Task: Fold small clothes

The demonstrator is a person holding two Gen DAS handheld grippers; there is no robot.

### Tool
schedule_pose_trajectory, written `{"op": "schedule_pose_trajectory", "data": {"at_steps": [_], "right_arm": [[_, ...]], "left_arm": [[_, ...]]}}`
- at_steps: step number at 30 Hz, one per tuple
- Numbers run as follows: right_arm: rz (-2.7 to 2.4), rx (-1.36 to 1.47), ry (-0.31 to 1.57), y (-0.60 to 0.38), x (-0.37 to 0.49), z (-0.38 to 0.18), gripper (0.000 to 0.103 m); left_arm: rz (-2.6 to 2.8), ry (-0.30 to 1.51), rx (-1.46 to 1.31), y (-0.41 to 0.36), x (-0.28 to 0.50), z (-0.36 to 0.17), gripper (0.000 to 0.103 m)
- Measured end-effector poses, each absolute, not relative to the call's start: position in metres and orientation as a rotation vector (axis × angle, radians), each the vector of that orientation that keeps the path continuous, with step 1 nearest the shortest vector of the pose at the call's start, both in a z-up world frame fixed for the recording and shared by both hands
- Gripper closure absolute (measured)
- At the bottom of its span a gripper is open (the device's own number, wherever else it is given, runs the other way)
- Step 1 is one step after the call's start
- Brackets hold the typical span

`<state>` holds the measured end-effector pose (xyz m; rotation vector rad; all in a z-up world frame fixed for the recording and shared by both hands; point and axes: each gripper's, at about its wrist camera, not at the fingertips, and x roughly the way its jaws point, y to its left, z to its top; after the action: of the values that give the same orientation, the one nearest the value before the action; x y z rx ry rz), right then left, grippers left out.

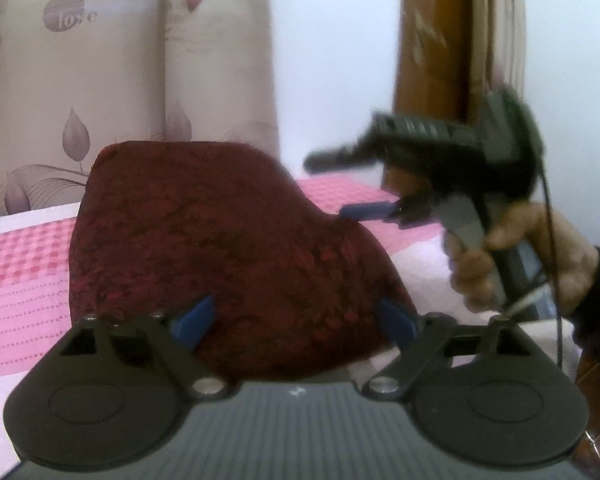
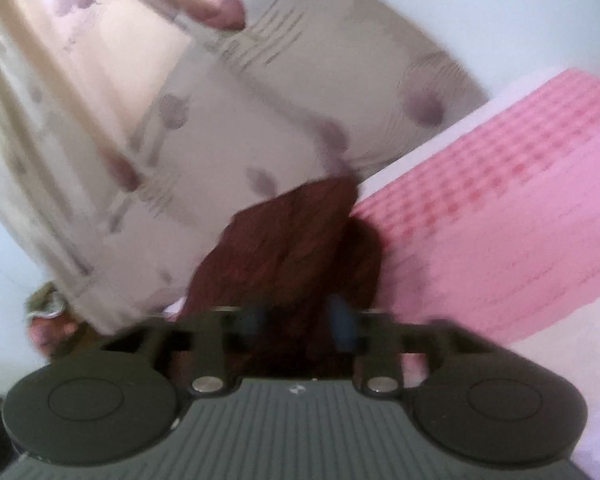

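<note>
Pink checked bedspread (image 1: 24, 264), leaf-print curtain (image 1: 120, 80) behind. Dark red garment (image 1: 220, 248) lies folded on the spread, long axis running from the left gripper (image 1: 296, 320) away toward the curtain. Left gripper's jaws spread wide, straddling its near edge, pads not pressing. Right gripper (image 1: 364, 184) at its right edge, jaws parted, nothing pinched.
</note>
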<state>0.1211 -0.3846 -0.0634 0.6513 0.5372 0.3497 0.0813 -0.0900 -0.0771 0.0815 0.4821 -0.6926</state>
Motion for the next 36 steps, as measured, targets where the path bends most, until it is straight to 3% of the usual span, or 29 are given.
{"op": "schedule_pose_trajectory", "data": {"at_steps": [1,2,5,6,8,9,13,17,22,26,31,34,36], "right_arm": [[0.342,0.645,0.552,-0.386,0.126,-0.062,0.007],[0.343,0.641,0.576,-0.386,0.133,-0.062,0.005],[0.341,0.621,0.613,-0.38,0.154,-0.059,0.013],[0.36,0.599,0.633,-0.374,0.161,-0.058,0.019],[0.374,0.586,0.698,-0.364,0.178,-0.06,0.041],[0.387,0.584,0.705,-0.359,0.184,-0.06,0.075],[0.522,0.554,0.589,-0.331,0.184,-0.037,0.081],[0.634,0.665,0.45,-0.327,0.188,-0.037,0.082],[0.502,0.74,0.545,-0.362,0.186,-0.1,0.083],[0.511,0.761,0.547,-0.372,0.18,-0.104,0.082],[0.477,0.601,0.531,-0.356,0.162,-0.066,0.05],[0.47,0.499,0.509,-0.351,0.134,-0.044,0.041],[0.498,0.452,0.509,-0.345,0.115,-0.038,0.041]], "left_arm": [[-0.691,0.48,0.085,-0.091,0.081,-0.078,0.013],[-0.69,0.477,0.089,-0.092,0.08,-0.078,0.013],[-0.688,0.469,0.095,-0.092,0.077,-0.08,0.013],[-0.689,0.467,0.095,-0.091,0.077,-0.08,0.013],[-0.688,0.456,0.09,-0.088,0.074,-0.08,0.013],[-0.681,0.445,0.079,-0.085,0.072,-0.079,0.013],[-0.675,0.371,-0.07,-0.055,0.064,-0.074,0.013],[-0.692,0.448,-0.151,-0.047,0.076,-0.074,0.013],[-0.748,0.473,-0.133,-0.055,0.074,-0.081,0.013],[-0.742,0.467,-0.063,-0.06,0.07,-0.083,0.013],[-0.752,0.466,-0.098,-0.058,0.067,-0.084,0.013],[-0.752,0.465,-0.105,-0.056,0.065,-0.085,0.013],[-0.75,0.462,-0.105,-0.056,0.065,-0.081,0.013]]}}
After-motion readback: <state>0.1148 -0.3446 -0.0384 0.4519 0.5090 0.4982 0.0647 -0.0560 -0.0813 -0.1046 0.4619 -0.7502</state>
